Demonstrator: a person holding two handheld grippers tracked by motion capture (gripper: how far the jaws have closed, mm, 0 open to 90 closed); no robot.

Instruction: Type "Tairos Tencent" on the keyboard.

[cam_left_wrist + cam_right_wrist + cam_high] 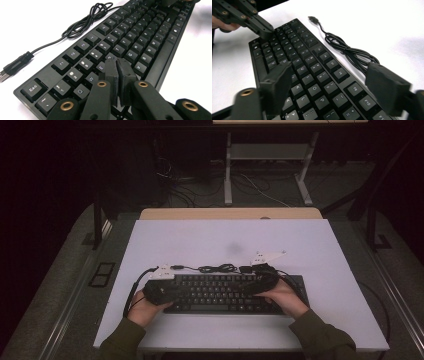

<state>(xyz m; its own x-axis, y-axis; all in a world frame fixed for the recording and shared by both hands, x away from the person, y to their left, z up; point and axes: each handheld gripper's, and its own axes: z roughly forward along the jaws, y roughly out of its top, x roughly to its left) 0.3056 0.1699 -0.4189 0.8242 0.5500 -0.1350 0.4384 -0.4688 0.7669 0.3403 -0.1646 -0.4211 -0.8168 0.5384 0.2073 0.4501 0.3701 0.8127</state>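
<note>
You have one black full-size plastic keyboard (230, 294) with one coiled black cable (210, 268) on the white counter (200, 240); left gripper (117, 75) fingers closed empty, right gripper (332, 85) fingers spread wide, gripping nothing.

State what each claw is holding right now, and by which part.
Nothing is held. The left claw is shut with nothing between its jaws, its tips over the keyboard; the right claw hangs open above the keys.
</note>
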